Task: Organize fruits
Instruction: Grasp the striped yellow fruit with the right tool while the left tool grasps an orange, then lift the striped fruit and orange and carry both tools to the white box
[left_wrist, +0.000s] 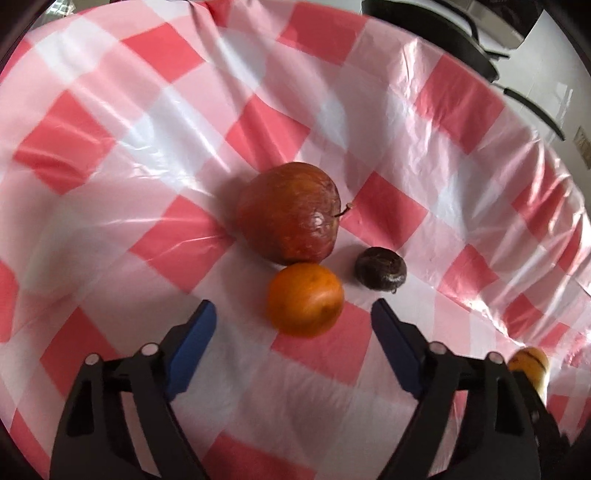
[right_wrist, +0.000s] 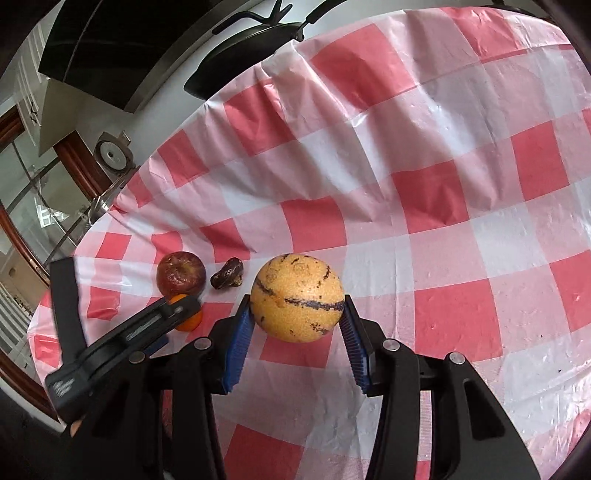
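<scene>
In the left wrist view a red apple lies on the checked tablecloth, with a small orange touching its near side and a dark shrivelled fruit to the right. My left gripper is open, its blue pads either side of the small orange and just short of it. My right gripper is shut on a large yellow fruit with dark streaks, held above the cloth. The right wrist view shows the apple, the dark fruit and the small orange behind the left gripper.
The red and white checked tablecloth covers a round table; its edge runs along the right. Black chairs stand beyond the table. The yellow fruit shows at the lower right of the left view.
</scene>
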